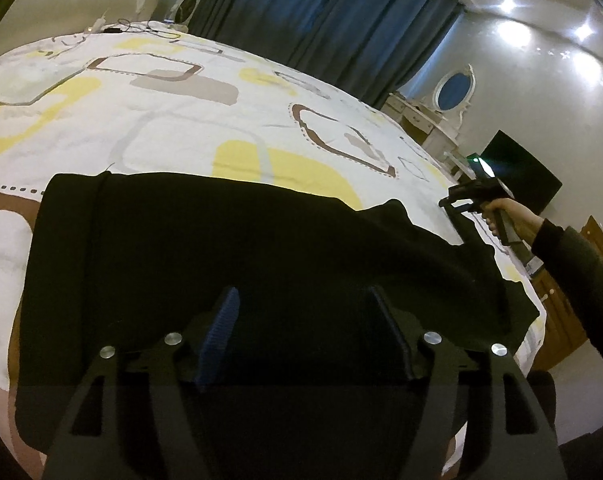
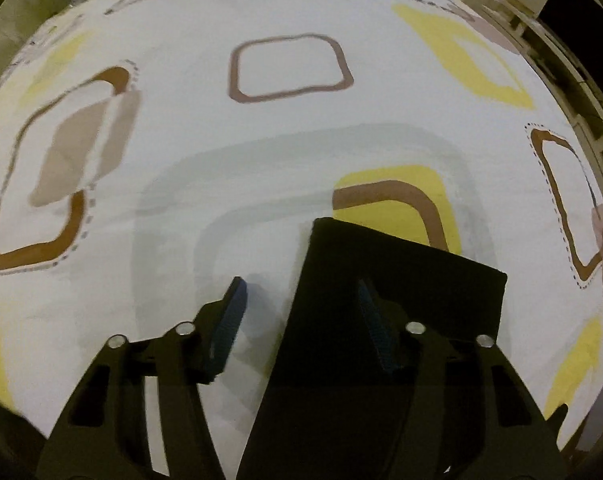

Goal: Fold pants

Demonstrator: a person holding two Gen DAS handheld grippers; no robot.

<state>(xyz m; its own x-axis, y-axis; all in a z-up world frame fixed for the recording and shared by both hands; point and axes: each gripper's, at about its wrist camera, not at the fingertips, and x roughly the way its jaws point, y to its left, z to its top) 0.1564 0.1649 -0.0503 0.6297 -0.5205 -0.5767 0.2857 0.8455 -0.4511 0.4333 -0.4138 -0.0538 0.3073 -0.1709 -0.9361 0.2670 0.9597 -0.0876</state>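
Black pants (image 1: 229,264) are lying flat on the bed (image 1: 173,120), near its front edge. Left hand-held gripper (image 1: 301,328) is hovering over the pants, jaws apart, gripping nothing. Right hand-held gripper (image 2: 299,320) is straddling the leg end's side edge, jaws apart, nothing pinched. Best to pinch both layers squarely at the hem before lifting. Bare bed beyond the pants is giving fold room.

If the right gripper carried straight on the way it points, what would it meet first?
Probably the square end of the black cloth pants, lying between and under the right gripper's open fingers on the patterned white bedsheet; depth is unclear.
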